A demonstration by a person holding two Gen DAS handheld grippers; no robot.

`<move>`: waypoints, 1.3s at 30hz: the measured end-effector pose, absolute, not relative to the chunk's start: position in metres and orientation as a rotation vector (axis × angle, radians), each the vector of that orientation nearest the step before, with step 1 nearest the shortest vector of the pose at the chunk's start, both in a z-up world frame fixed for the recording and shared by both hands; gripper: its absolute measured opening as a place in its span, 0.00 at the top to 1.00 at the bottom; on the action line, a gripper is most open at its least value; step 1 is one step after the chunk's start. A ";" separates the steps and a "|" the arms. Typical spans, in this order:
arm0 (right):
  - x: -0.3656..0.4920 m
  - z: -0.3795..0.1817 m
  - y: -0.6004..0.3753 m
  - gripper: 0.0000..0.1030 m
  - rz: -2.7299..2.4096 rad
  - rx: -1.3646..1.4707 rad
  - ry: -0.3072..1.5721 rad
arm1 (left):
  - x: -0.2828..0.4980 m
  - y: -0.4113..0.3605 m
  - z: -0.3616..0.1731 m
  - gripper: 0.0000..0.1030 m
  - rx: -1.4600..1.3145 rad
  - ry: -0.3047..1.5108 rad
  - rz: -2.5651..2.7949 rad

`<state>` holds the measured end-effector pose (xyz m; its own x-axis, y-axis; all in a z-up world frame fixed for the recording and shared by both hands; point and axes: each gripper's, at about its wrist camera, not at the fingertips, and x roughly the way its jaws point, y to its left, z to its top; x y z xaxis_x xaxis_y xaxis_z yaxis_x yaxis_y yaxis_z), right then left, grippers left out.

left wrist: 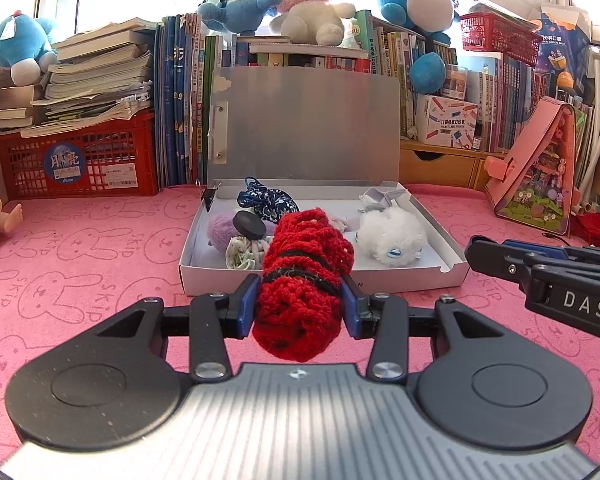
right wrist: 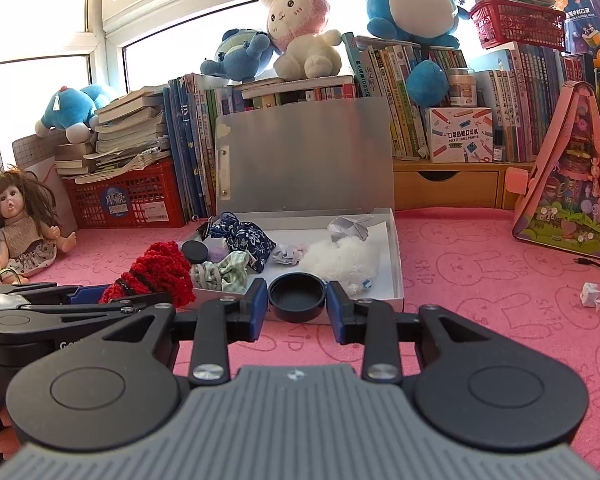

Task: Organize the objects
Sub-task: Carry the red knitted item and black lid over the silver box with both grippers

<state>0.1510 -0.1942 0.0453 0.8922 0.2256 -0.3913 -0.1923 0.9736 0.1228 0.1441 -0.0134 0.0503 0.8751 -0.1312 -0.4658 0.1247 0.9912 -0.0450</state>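
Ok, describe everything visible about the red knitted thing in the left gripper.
The red knitted piece is chunky yarn rolled into a bundle, wrapped by black bands around its middle. It is clamped between the left gripper pads, poking forward and up over the near edge of the open box, above the pink cloth.

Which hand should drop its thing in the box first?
Probably the right: its fingers grip the black lid right at the box's front wall. The left gripper's red knit roll sits off to the side.
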 end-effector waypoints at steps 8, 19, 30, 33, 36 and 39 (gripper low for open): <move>0.175 0.044 -0.195 0.63 0.221 0.089 0.441 | 0.165 -0.016 0.053 0.53 -0.012 0.478 -0.143; 0.198 0.037 -0.202 0.63 0.201 0.107 0.462 | 0.193 -0.021 0.048 0.53 -0.020 0.489 -0.143; 0.218 0.028 -0.214 0.63 0.175 0.133 0.488 | 0.215 -0.024 0.036 0.53 -0.020 0.502 -0.142; 0.224 0.025 -0.216 0.63 0.166 0.136 0.495 | 0.221 -0.027 0.035 0.53 -0.013 0.500 -0.145; 0.230 0.022 -0.217 0.63 0.160 0.136 0.502 | 0.228 -0.030 0.034 0.53 -0.007 0.500 -0.145; 0.236 0.019 -0.217 0.63 0.157 0.135 0.511 | 0.236 -0.033 0.033 0.53 -0.006 0.505 -0.143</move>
<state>0.2364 -0.2167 0.0189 0.8605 0.1824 -0.4756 -0.1153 0.9792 0.1670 0.2355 -0.0332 0.0329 0.8652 -0.1379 -0.4821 0.1349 0.9900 -0.0410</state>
